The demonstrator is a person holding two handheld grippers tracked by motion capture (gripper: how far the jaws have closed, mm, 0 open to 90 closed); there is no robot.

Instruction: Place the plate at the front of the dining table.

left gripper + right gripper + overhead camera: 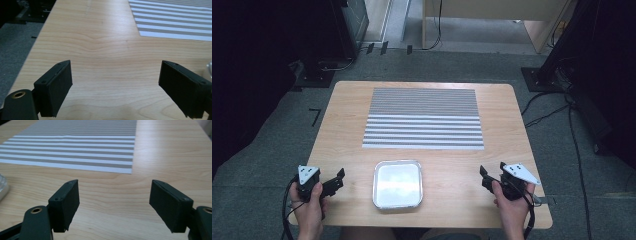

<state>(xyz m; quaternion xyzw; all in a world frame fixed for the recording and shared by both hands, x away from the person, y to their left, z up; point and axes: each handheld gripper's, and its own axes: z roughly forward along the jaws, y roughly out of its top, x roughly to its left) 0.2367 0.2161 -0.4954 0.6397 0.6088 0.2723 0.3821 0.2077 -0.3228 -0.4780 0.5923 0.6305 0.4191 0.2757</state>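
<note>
A square foil tray with a shiny rim sits at the near middle of the wooden table; its corner shows at the right edge of the left gripper view and at the left edge of the right gripper view. A striped grey-and-white mat lies flat beyond it. My left gripper is held low at the near left, open, with bare wood between its jaws. My right gripper is held at the near right, also open and holding nothing.
The table stands on grey carpet. Cables run across the floor to the right, and dark stands and equipment sit at the far left. A wooden desk frame stands beyond the table.
</note>
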